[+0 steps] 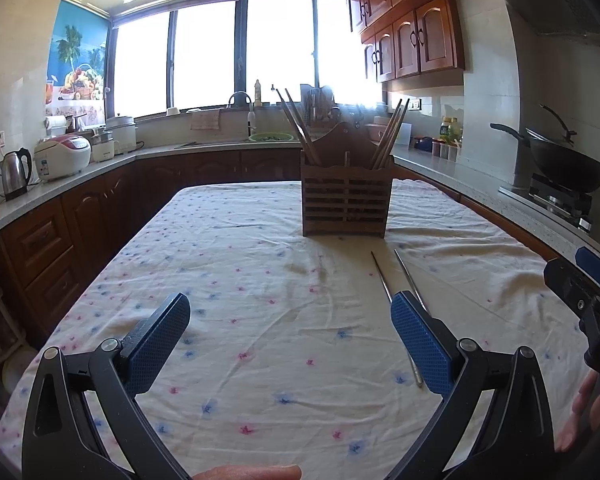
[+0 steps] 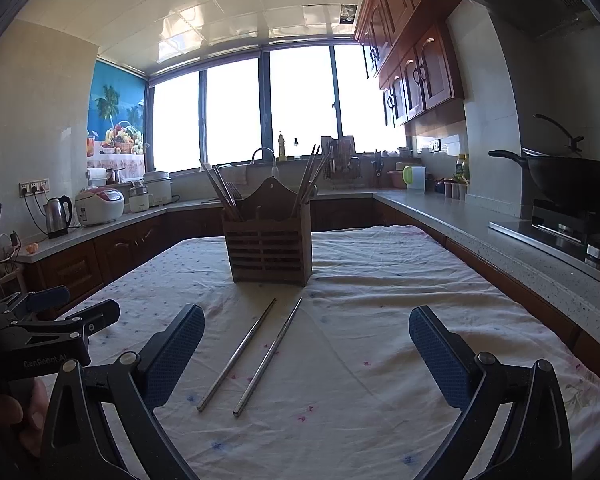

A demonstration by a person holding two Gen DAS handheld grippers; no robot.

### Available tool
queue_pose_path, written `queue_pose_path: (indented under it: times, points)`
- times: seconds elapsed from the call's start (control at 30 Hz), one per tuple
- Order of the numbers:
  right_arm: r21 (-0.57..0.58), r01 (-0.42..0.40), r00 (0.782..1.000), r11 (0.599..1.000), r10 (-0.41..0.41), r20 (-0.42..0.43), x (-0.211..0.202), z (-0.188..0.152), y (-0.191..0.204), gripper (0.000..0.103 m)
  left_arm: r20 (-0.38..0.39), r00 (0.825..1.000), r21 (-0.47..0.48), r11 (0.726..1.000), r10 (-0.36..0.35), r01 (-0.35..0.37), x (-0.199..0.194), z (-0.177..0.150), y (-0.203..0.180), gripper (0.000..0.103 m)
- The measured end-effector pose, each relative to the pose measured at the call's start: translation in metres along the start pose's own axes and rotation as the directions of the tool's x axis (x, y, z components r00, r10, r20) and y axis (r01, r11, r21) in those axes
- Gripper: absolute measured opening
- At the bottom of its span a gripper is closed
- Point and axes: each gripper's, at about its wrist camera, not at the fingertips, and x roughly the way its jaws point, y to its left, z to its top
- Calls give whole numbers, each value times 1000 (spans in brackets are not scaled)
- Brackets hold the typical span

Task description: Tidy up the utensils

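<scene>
A slatted wooden utensil holder (image 1: 343, 204) (image 2: 268, 247) stands at the far middle of the table, with wooden chopsticks (image 1: 300, 128) (image 2: 222, 192) leaning out of its left and right compartments. Two metal chopsticks (image 2: 256, 356) (image 1: 383, 280) lie side by side on the cloth in front of it. My right gripper (image 2: 307, 344) hovers open just behind them, which lie nearer its left finger. My left gripper (image 1: 291, 328) is open over bare cloth, its right finger covering part of the metal chopsticks.
A floral tablecloth (image 1: 260, 300) covers the table. Counters wrap around: kettle (image 1: 15, 172) and rice cooker (image 1: 62, 156) at left, sink (image 1: 240, 104) at the back, wok (image 1: 567, 160) on the stove at right. A hand (image 2: 16, 416) grips the other gripper's handle.
</scene>
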Motion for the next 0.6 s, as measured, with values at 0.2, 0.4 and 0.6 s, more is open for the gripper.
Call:
queue_pose_path:
  times: [0.2, 0.4, 0.6]
  points:
    - [1, -6, 1000, 1000, 6, 3, 1, 0, 1, 103, 11, 1000, 1, 1000, 2, -2, -3, 1, -1, 103]
    - [1, -10, 1000, 1000, 10, 5, 0, 1, 2, 103, 14, 1000, 7, 1000, 1, -2, -4, 2, -2, 103]
    - [5, -13, 1000, 1000, 13, 4, 1, 2, 2, 103, 9, 1000, 11, 1000, 1, -1, -3, 3, -3, 103]
